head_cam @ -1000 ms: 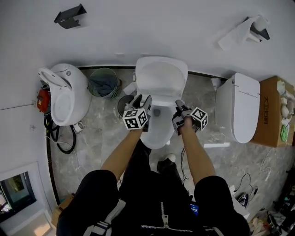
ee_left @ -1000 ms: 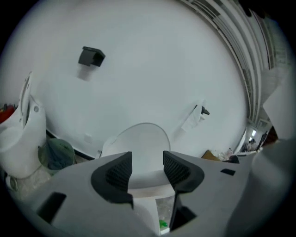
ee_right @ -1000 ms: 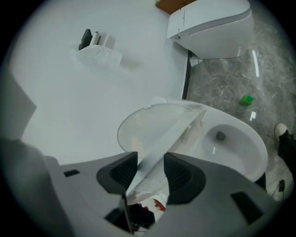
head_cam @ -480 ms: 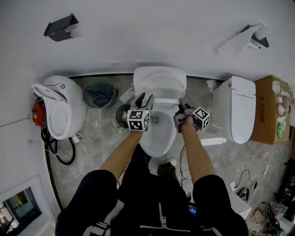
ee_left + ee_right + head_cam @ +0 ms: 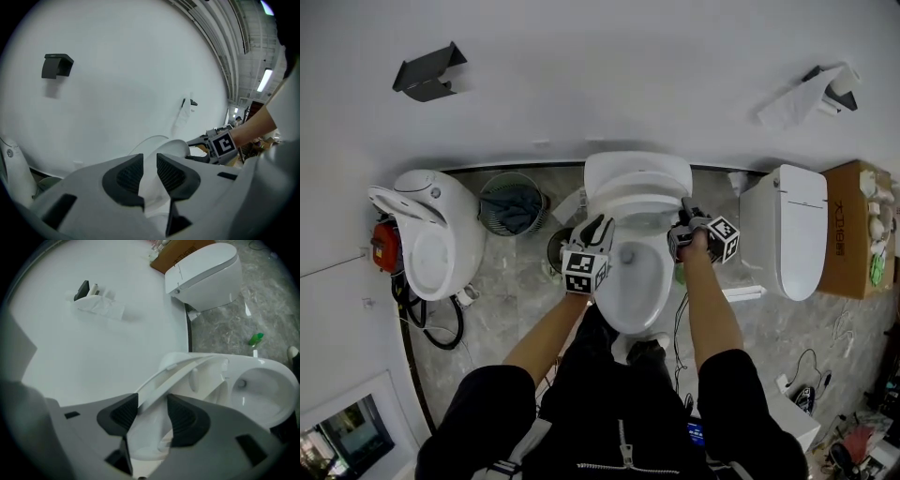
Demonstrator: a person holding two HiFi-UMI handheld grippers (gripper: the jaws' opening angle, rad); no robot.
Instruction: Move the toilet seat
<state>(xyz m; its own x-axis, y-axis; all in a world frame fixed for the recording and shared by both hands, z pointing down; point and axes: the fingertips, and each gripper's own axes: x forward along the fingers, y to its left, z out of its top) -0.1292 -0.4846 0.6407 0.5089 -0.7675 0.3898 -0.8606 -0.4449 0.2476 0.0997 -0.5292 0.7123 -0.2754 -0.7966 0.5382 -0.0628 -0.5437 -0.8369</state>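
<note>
White wall (image 5: 600,75): fills the top of the head view, behind all three toilets.
Grey marble floor (image 5: 511,300): runs under the toilets up to the foot of the wall.
Middle toilet (image 5: 633,281): its bowl lies open right below the person, between the two grippers.
Side toilets: one stands at the left (image 5: 436,234); the other stands at the right (image 5: 797,234) with its lid down.
Cardboard box (image 5: 853,225): just beside the right-hand toilet, against the wall.
Toilet seat (image 5: 637,178): raised on the middle toilet and standing nearly upright at the back of the bowl, near the wall.
Wastebasket (image 5: 511,202): on the floor between the left-hand toilet and the middle one.
Left gripper (image 5: 150,171): its jaws have just been closing. The seat's left edge fills the narrow gap between the pads, which pinch it.
Right gripper (image 5: 152,413): jaws set wider, clamped on the seat's right edge, which runs up between the pads.
Black bracket (image 5: 427,73): fixed high on the wall, at the left.
Paper holder (image 5: 811,92): on the wall at the right, with a white sheet hanging from it.
Green bottle (image 5: 255,339): on the floor between the middle toilet and the right-hand one.
</note>
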